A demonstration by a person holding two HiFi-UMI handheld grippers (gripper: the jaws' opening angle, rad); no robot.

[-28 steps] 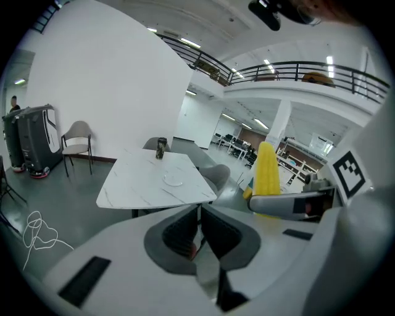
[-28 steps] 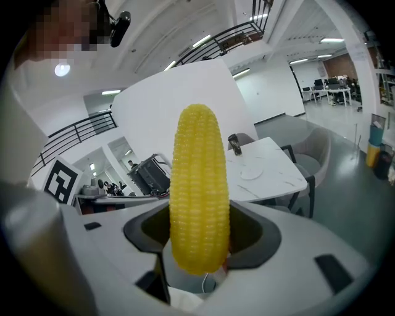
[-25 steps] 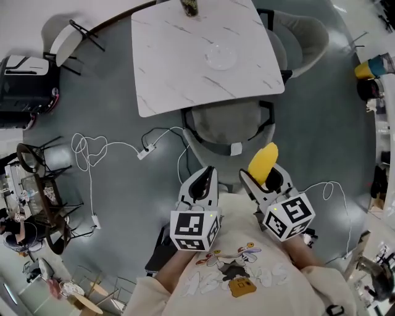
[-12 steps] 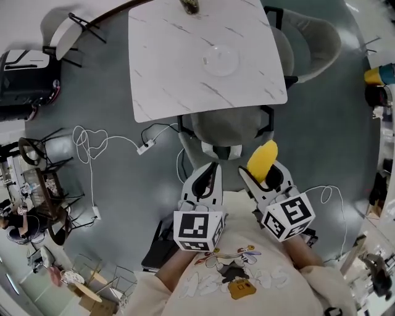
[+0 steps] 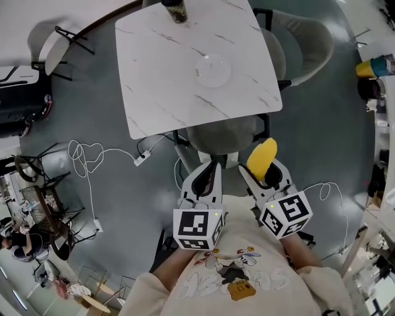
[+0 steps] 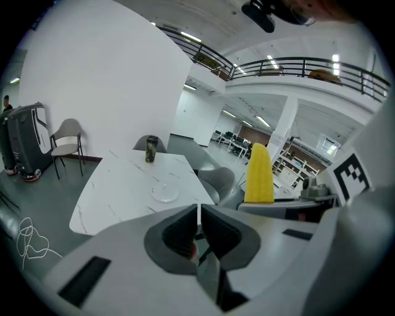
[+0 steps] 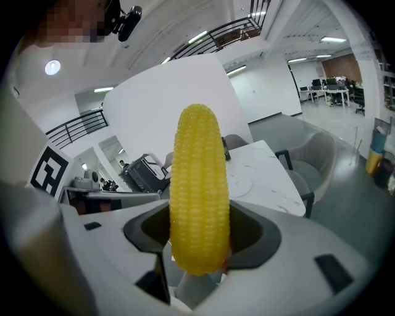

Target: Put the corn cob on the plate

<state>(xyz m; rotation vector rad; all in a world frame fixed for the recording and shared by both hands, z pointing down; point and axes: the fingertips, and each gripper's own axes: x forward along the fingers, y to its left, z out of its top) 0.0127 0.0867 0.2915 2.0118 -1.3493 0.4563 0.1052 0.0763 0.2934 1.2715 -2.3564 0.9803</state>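
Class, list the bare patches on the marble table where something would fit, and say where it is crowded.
The marble table is mostly bare: its left half, from the dark can at the far edge to the near edge, and the strip between the clear plate and the near edge. Nowhere is crowded; a grey chair stands against the near edge.

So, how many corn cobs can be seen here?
1. The corn cob is held in the right tongs. The plate on the table is empty, and the left tongs are shut on nothing. I see no other.
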